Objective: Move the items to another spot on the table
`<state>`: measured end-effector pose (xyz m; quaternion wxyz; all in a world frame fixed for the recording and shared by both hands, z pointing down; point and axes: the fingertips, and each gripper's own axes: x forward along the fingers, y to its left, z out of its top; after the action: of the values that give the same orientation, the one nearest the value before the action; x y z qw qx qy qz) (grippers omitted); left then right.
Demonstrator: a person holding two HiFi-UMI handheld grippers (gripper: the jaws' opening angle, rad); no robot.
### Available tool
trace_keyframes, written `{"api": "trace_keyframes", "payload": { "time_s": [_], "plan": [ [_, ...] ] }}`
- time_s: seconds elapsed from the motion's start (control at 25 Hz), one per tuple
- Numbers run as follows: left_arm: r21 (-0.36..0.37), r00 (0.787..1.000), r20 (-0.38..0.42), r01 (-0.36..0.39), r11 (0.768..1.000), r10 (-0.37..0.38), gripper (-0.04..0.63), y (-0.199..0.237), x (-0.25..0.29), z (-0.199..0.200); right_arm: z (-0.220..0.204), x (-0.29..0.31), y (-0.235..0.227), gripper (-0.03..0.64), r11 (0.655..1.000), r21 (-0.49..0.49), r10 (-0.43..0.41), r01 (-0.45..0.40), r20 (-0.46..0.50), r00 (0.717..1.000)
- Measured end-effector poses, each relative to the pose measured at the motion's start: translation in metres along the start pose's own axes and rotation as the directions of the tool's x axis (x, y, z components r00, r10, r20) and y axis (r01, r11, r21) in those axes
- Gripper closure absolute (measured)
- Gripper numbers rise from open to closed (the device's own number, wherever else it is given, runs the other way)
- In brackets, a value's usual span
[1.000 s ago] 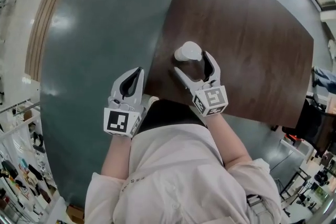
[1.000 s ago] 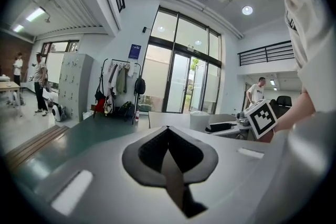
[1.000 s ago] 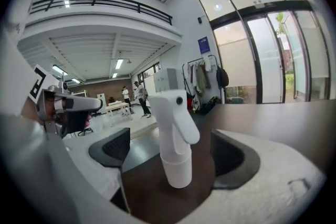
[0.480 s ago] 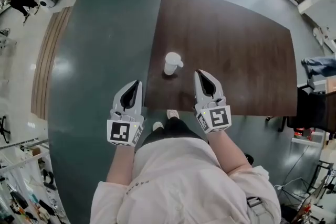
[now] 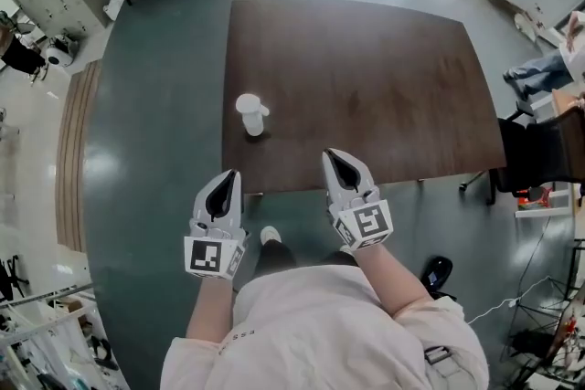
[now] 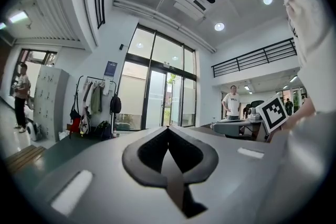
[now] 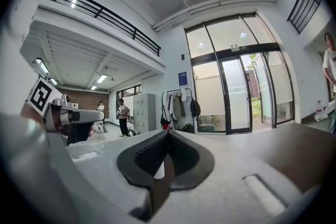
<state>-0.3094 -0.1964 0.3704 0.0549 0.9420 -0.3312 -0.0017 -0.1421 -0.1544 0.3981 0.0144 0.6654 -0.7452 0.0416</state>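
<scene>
Presently the left hand-held gripper is hanging short of the near edge of the surface, over the floor. Its jaws are pressing together with nothing between them, and its own view is showing the tips meeting in a closed seam.

Just ahead of it and slightly to its right, the cup is standing upright on the surface. It is sitting close to the left edge, a little in from the near edge, and is touching neither tool. No other item is showing on the surface.

Further right, the right hand-held gripper is hovering at the near edge, well apart from the cup. Its jaws are likewise pressing together on nothing.

Assessment of the cup: it is appearing small, white, stiff-walled and smooth, so it is probably light and somewhat slippery. If it is ceramic, it will chip on a hard set-down. Whether it is holding liquid cannot be told. What looks like a short handle is projecting on its right side. The safer hold is likely across the body below the rim, with jaws spread wide first and the cup kept upright.
</scene>
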Motion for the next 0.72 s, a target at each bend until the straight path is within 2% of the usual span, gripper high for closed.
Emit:
{"api": "trace_keyframes", "payload": {
  "time_s": [0.2,0.44,0.6,0.72],
  "plan": [
    [0.024,1.000,0.005,0.004,1.000,-0.004,0.578,-0.074,0.012,-0.004,0.003,-0.063,-0.055,0.626,1.000,0.001,-0.026,0.026,0.020,0.999],
    [0.050,1.000,0.025,-0.018,0.999,0.017,0.578,-0.198,0.029,-0.021,0.001,-0.166,-0.144,0.626,0.999,-0.037,-0.026,0.026,0.007,1.000],
    [0.085,0.999,0.039,0.017,0.996,-0.020,0.578,-0.284,0.038,-0.036,-0.018,-0.231,-0.200,0.626,0.999,-0.045,-0.030,0.029,-0.022,0.999],
    [0.082,0.998,0.055,0.000,0.997,-0.004,0.578,-0.329,0.038,-0.042,-0.037,-0.273,-0.228,0.626,0.999,-0.024,-0.036,0.035,-0.052,0.998]
  ]
}}
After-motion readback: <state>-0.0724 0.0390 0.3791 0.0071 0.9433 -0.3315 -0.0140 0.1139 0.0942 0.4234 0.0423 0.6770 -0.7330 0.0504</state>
